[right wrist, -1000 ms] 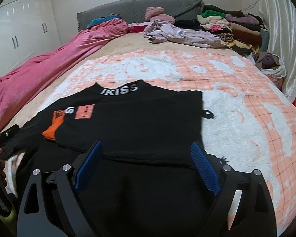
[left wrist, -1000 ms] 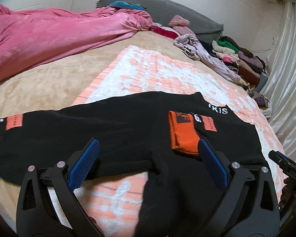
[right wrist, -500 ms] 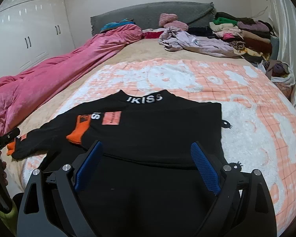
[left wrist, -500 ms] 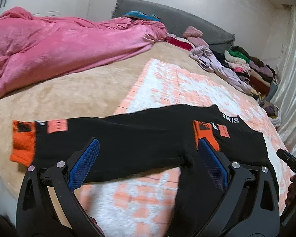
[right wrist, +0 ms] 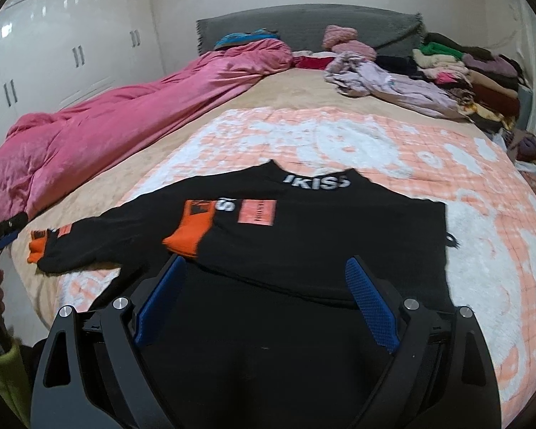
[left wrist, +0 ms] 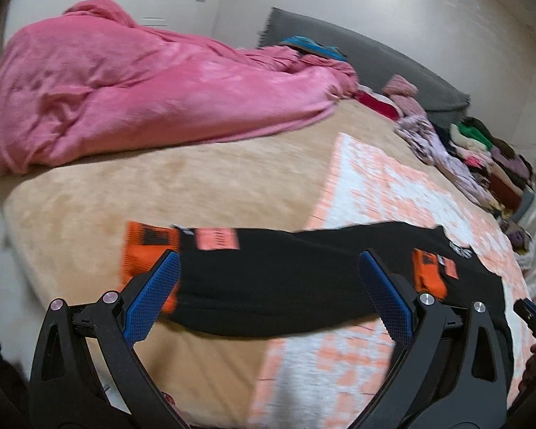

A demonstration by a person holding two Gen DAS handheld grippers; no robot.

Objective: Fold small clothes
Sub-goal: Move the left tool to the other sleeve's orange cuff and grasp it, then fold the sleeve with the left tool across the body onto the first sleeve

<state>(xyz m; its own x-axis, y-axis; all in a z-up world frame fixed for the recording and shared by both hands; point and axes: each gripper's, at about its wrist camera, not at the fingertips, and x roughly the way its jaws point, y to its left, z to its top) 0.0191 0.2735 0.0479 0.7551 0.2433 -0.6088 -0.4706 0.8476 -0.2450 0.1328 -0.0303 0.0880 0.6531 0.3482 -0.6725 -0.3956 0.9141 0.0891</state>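
1 black top w/ 2 orange cuffs on bed's near edge; 1 pink duvet along left edge; 2 grippers: left, right.

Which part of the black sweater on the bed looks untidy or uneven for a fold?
The black sweater is lopsided: one sleeve is folded across the chest, its orange cuff lying on the body, while the other sleeve stretches sideways off the patterned blanket onto the beige sheet. Nothing looks damaged.

black sweater with orange cuffs, peach-and-white checked blanket, pink duvet, blue-padded tongs.
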